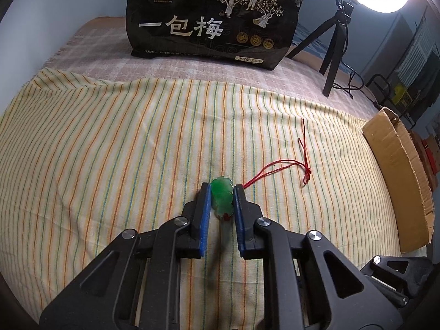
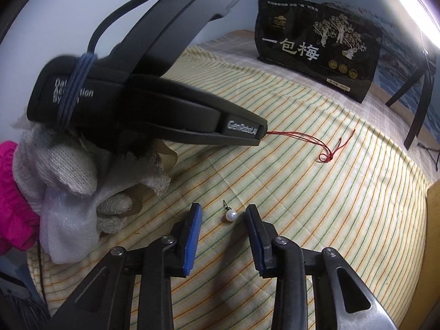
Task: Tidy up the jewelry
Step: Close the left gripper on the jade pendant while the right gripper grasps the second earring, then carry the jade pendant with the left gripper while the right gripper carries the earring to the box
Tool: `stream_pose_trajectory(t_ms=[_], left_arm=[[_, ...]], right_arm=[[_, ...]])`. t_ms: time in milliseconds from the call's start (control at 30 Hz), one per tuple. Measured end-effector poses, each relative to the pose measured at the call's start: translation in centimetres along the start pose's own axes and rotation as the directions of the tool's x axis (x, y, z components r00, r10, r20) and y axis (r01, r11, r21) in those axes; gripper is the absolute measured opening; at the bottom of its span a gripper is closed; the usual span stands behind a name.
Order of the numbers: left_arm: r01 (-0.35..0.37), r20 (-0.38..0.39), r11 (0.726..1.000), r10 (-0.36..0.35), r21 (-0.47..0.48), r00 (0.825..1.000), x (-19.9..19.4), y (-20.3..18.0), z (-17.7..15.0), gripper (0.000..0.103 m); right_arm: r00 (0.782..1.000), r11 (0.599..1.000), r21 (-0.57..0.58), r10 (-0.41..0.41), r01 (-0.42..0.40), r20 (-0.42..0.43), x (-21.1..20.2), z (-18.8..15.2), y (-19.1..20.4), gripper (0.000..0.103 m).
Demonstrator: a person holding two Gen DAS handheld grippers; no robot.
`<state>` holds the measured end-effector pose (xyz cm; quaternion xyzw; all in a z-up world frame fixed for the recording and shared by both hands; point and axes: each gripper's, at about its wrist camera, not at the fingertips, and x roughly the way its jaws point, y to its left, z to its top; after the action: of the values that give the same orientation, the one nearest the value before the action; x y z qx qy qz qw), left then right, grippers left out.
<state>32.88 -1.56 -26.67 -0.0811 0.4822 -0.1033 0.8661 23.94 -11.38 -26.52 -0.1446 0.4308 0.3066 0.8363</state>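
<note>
**Jade pendant pinched, pearl stud between spread pads**

While the left gripper (image 1: 222,189) pinches a glossy, lobed green jade pendant (image 1: 221,195) between its ribbed blue pads at lower centre, the pendant's thin red cord (image 1: 277,166) trails right across the striped woven cloth (image 1: 110,143) to a small knot. At the bottom of the right wrist view, the right gripper (image 2: 224,214) stands spread, a round white pearl stud earring (image 2: 231,215) lying on the cloth between its fingertips, touching neither. A corrugated cardboard box (image 1: 396,176) sits at right; a black printed snack bag (image 1: 214,19) stands at top.
</note>
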Motion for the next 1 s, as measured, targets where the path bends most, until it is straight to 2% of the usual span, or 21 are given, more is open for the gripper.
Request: stream_pose_trajectory(t_ms=[233, 367, 667, 1000], left_arm=[[0.0, -0.001, 1.0, 0.0, -0.011, 1.0, -0.4, 0.1, -0.2, 0.015], [0.014, -0.003, 0.999, -0.014, -0.031, 1.0, -1.0, 0.5, -0.3, 0.014], [0.027, 0.017, 0.996, -0.026, -0.084, 1.0, -3.9, 1.8, -0.6, 0.014], [0.045, 0.071, 0.996, -0.04, -0.071, 0.997, -8.6, 0.8, -0.3, 0.014]], right_arm=[[0.999, 0.999, -0.017, -0.032, 0.032, 0.014, -0.1, -0.3, 0.3, 0.006], [1.0, 0.999, 0.036, -0.003, 0.002, 0.02, -0.6, -0.6, -0.5, 0.006], [0.998, 0.987, 0.158, -0.005, -0.004, 0.055, -3.1, -1.8, -2.8, 0.006], [0.993, 0.983, 0.181, -0.042, 0.022, 0.11, -7.9, -2.2, -3.5, 0.006]])
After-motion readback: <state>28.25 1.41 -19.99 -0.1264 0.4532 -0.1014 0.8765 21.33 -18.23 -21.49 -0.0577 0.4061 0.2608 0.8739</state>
